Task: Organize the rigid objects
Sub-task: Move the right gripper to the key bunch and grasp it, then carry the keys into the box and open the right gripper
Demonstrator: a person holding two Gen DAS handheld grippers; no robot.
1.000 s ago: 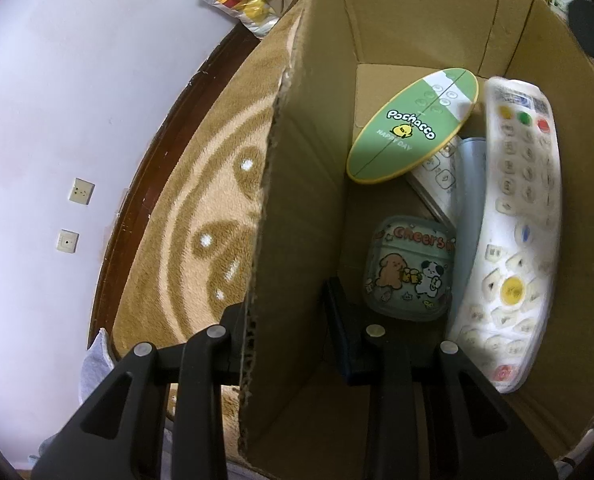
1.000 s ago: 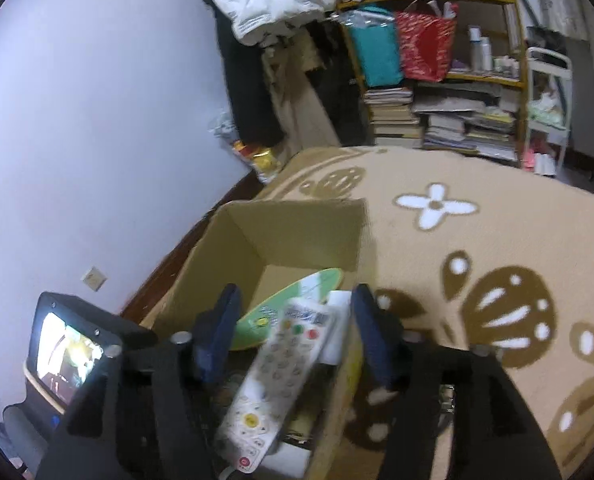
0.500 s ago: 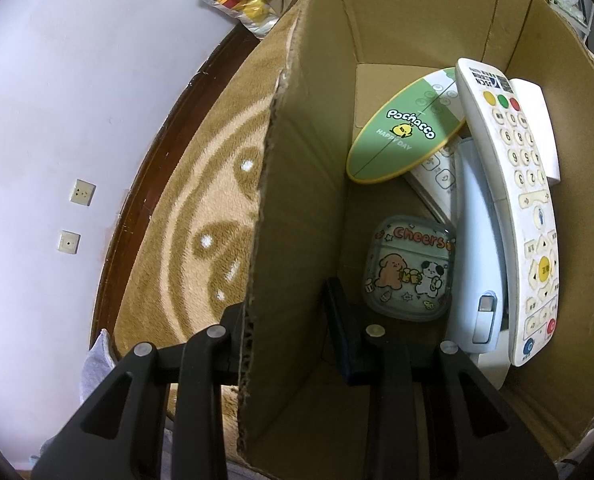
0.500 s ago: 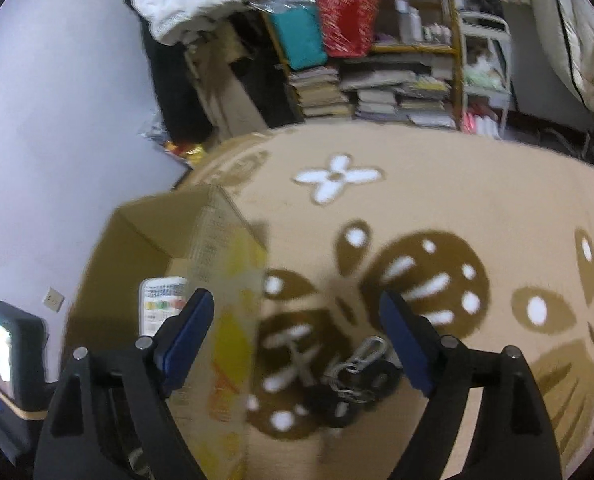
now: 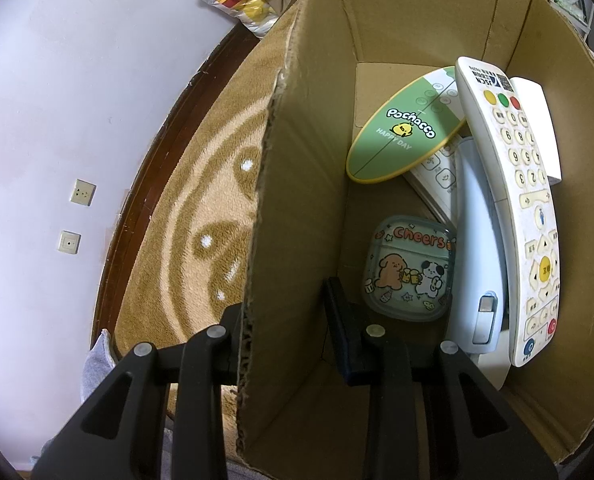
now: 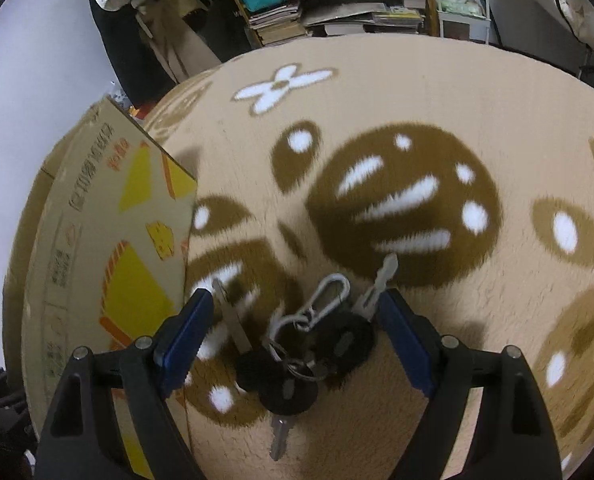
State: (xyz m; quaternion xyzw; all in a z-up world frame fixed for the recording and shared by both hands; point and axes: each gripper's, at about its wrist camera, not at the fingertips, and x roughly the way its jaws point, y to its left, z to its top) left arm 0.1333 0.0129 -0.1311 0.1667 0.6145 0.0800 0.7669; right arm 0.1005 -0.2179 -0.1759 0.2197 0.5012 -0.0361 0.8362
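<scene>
My left gripper [image 5: 287,320] is shut on the near wall of the cardboard box [image 5: 293,208], one finger outside and one inside. In the box lie a white remote [image 5: 509,208], a green oval Pochacco card [image 5: 407,128], a square Cheers case [image 5: 409,270] and a pale blue-grey device [image 5: 477,248]. My right gripper [image 6: 297,316] is open, low over the rug, with a bunch of keys [image 6: 301,352] between its fingers. The box [image 6: 109,248] stands to the left of it.
A tan rug with brown and white shapes [image 6: 409,200] covers the floor. Bookshelves with stacked books [image 6: 337,8] and hanging clothes [image 6: 137,32] stand at the back. A wall with sockets [image 5: 83,192] lies left of the box.
The white remote has settled flat in the box. My right gripper swung right, away from the box, and came down over the keys. The left gripper has not moved.
</scene>
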